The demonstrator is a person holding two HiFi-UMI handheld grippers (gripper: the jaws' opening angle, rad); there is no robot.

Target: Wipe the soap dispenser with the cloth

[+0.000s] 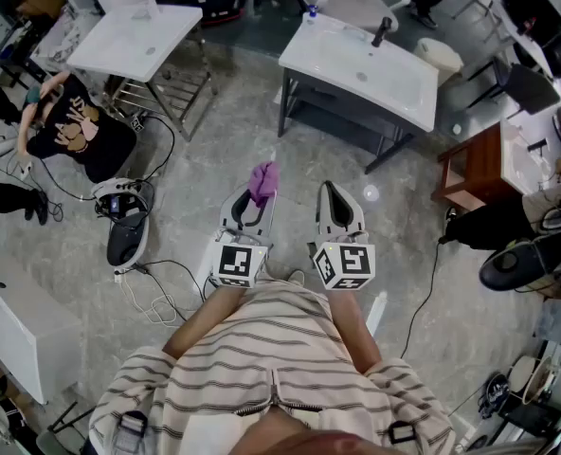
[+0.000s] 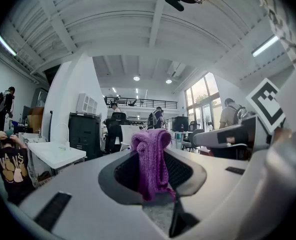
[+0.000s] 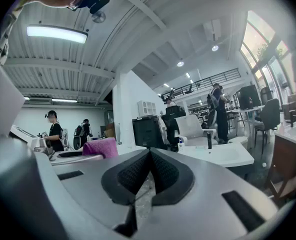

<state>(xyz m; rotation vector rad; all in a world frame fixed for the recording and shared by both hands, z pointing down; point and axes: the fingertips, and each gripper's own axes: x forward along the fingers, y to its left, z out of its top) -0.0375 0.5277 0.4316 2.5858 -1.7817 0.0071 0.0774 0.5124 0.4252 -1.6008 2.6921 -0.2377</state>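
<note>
Two grippers hover short of the sink table (image 1: 394, 88): the left gripper (image 1: 254, 205) pinches a purple cloth (image 1: 263, 180), and the right gripper (image 1: 331, 190) is closed and empty. A small bottle (image 1: 311, 11) stands at the table's far corner.

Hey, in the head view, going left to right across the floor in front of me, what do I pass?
Person in a black shirt → black-and-white floor machine → left claw, shut on the purple cloth → right claw, shut and empty → wooden table.

Floor (image 1: 233, 131) bare ahead of left tongs (image 1: 255, 202) and right tongs (image 1: 332, 193) up to sink bench (image 1: 404, 88); cables (image 1: 153, 301), seated person (image 1: 81, 136) crowd left.
</note>
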